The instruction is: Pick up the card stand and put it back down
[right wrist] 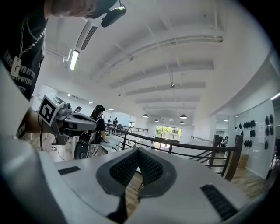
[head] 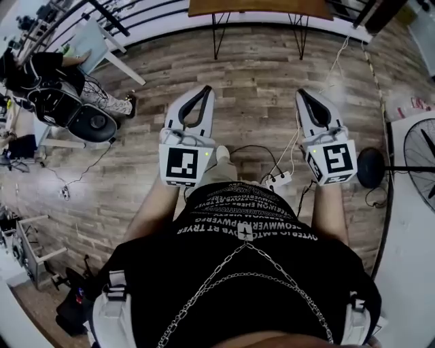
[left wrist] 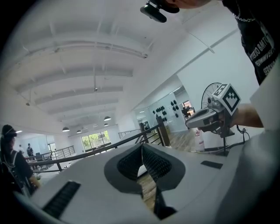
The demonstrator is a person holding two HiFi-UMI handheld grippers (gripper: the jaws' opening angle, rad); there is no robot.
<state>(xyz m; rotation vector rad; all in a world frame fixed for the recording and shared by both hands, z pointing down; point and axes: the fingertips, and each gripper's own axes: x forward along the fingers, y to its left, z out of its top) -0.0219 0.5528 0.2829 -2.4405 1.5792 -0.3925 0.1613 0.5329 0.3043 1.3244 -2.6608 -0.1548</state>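
Two tools were held out level above the wooden floor (head: 258, 81), side by side and well apart, one in each of the person's hands. The left tool (head: 206, 90) had its jaws together: the ribbed pads met at the tips with nothing between them. The right tool (head: 301, 94) was closed in the same way and empty, its pads touching at the tips. Each bore its marker cube at the rear, just ahead of the forearm.

The card stand showed in none of the views.

A white power strip (head: 279, 180) lay on the floor below and between the tools, with cables running from it. A standing fan (head: 418, 156) stood at the floor's right edge, and a wooden surface on black legs (head: 258, 7) stood at its far edge. Black bags and gear (head: 68, 102) were piled at the left edge. Both gripper views looked past the closed pads to a black railing (right wrist: 175, 141) and the white ceiling. In the right gripper view a person in a dark cap (right wrist: 98, 116) stood beyond the left tool.
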